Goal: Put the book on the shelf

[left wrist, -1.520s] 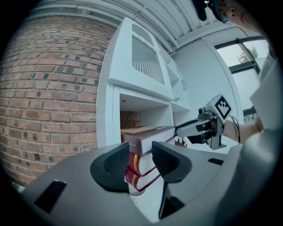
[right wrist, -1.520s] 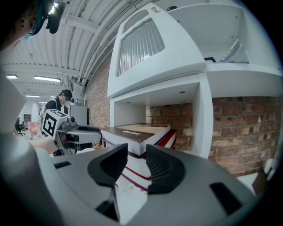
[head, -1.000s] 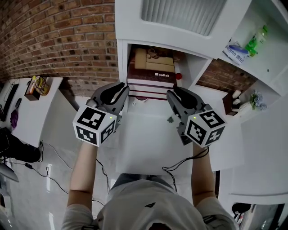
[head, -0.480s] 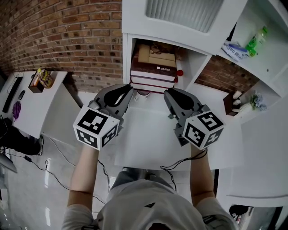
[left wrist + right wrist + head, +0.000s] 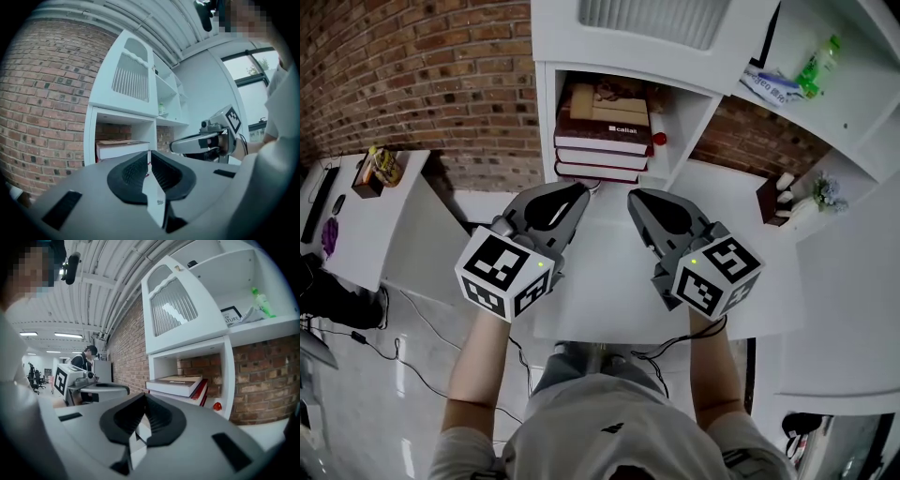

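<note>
A stack of books (image 5: 605, 131), a tan and dark red one on top, lies in the lower cubby of the white shelf unit (image 5: 698, 122). It also shows in the left gripper view as the stack of books (image 5: 119, 147) and in the right gripper view as the stack of books (image 5: 180, 383). My left gripper (image 5: 581, 191) and right gripper (image 5: 633, 198) hover side by side in front of the cubby, apart from the books. Both jaws have just been closing, and nothing is between them. The left gripper (image 5: 149, 153) and right gripper (image 5: 144, 394) are shut and empty.
A small red ball (image 5: 659, 139) sits beside the books in the cubby. A white desk (image 5: 600, 291) lies under my grippers. Higher shelves hold a green bottle (image 5: 818, 64) and papers. A side table with a box (image 5: 380, 173) stands at the left. Cables cross the floor.
Both grippers have pulled back from the sides of the book stack toward me and come closer together. Their jaws have closed, the right one most.
</note>
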The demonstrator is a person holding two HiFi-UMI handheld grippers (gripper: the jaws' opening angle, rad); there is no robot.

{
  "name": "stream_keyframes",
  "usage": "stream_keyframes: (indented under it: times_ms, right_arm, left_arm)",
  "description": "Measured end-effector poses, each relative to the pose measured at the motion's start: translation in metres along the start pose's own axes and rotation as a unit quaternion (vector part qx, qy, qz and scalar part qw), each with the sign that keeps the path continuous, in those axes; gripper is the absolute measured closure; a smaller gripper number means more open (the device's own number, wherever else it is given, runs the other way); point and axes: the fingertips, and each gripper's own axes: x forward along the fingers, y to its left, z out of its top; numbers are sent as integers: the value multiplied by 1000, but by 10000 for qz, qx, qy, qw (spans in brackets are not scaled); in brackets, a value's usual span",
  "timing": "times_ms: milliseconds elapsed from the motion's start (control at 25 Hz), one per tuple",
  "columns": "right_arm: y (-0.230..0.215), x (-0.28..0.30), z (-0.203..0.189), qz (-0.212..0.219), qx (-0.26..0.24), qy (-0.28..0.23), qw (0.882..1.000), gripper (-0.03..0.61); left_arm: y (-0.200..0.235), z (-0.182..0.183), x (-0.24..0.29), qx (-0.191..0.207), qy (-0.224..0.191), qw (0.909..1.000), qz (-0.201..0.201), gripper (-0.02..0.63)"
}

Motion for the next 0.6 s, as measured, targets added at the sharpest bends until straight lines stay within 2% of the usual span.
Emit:
stream_keyframes:
  times_ms: [600]
  right_arm:
    - [13,-29,3,-66,-77,-237,9997,569]
  left_arm:
    - [-47,4,21,-156,-84,9981,-588,600]
